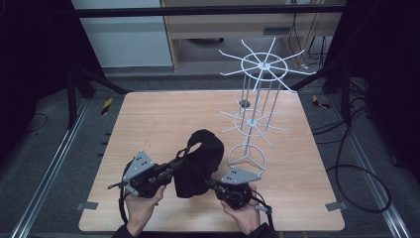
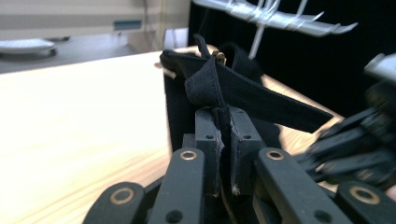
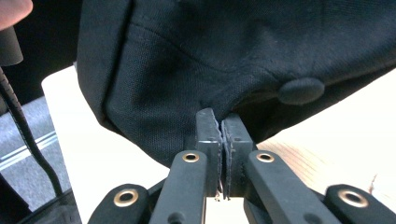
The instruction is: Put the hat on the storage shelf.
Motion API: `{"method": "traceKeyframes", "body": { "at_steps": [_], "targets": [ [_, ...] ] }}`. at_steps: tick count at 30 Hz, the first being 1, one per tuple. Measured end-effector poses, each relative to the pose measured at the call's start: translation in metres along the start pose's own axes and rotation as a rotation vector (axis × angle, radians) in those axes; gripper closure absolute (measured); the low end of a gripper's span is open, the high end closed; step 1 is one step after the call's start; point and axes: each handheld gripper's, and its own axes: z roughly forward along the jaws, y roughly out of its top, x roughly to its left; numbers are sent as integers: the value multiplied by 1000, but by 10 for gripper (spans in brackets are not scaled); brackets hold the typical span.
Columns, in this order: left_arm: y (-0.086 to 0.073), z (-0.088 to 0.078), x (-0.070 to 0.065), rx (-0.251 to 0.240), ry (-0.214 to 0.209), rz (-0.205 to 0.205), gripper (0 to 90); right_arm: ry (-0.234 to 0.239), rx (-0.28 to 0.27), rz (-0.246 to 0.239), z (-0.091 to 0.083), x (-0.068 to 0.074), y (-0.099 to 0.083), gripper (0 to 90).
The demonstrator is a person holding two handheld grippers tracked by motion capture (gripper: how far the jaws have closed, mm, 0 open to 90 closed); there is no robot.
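**Black cap held at both sides beside the wire rack**

The person is holding a black fabric cap [image 1: 198,163] just above the wooden tabletop [image 1: 148,124], near its front edge. The left tongs [image 1: 174,165] are pinching the cap's rear strap [image 2: 219,93], fully closed on it. The right tongs [image 1: 210,183] are clamping the cloth near the crown button [image 3: 301,91]. Gripping two sides is probably keeping the cap spread for hanging on the white wire rack [image 1: 257,99] standing just beside it.
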Motion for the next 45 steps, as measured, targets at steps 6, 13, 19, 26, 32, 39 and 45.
{"method": "traceKeyframes", "body": {
  "at_steps": [6,13,19,26,32,39,45],
  "targets": [
    [-22,-2,17,86,84,18,838,2,58,-15,10,6,4,879],
    [-40,-9,33,138,143,13,839,10,43,-33,22,14,10,856],
    [-48,-9,42,175,173,15,839,16,-7,-40,24,15,9,696],
    [-54,-10,57,219,229,16,839,9,-73,-47,12,9,10,610],
    [-62,-15,74,274,262,0,838,-71,-62,-34,-2,-11,0,577],
    [-72,-12,89,344,290,-3,836,-133,-30,-29,-15,-29,-12,532],
    [-80,-6,97,408,305,-2,828,-189,-3,-18,-25,-42,-23,488]
  ]
}}
